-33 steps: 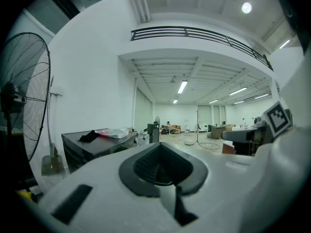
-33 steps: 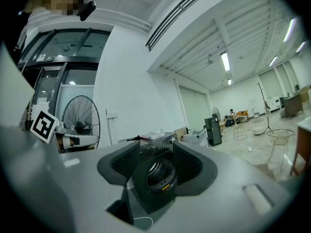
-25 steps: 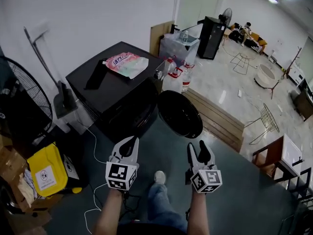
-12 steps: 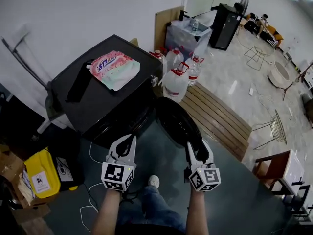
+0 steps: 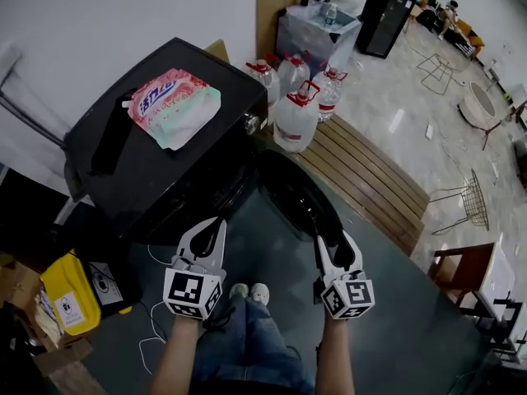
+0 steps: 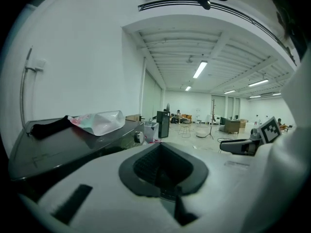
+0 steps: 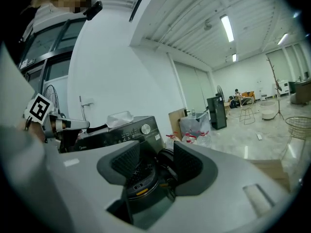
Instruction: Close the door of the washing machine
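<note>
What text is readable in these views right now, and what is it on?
Pink pouch on top of the washing machine: large printed characters, too blurred to read.
Control panel: small brand mark and button labels, too small to read.
Yellow box: white label, unreadable.
No other text.

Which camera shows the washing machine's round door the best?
The head view: almost the whole open door shows from above, swung out from the washing machine. The right gripper view catches only a part between its jaws. The left gripper view shows the machine's top, no door.
</note>
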`<state>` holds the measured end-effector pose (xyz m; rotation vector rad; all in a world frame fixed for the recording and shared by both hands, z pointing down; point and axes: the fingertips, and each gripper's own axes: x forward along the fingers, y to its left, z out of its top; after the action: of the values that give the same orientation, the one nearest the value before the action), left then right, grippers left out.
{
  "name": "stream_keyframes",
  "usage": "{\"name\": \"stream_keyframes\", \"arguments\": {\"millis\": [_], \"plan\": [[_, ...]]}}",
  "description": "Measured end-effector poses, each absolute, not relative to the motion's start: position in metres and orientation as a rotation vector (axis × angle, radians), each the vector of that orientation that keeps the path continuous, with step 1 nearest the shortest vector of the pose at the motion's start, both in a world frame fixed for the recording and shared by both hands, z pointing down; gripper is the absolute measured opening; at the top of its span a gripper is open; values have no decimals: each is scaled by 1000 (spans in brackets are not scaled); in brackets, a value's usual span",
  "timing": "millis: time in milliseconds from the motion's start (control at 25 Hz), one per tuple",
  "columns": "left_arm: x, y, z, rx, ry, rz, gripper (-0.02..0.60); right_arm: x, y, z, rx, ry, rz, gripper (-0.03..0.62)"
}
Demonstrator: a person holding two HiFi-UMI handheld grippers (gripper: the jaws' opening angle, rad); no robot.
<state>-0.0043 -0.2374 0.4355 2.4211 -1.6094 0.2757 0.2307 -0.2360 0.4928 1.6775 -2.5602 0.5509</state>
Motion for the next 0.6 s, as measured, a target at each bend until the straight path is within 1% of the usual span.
{"name": "stream_keyframes", "arguments": {"millis": [160,600], "plan": [[15,-248,462,2450,-1519,316,8,252,-241,525,1694,-2490,569,212],[58,-256,555,2464,-1329,375,8,305,-252,649,1626,-2333,574,212]]}}
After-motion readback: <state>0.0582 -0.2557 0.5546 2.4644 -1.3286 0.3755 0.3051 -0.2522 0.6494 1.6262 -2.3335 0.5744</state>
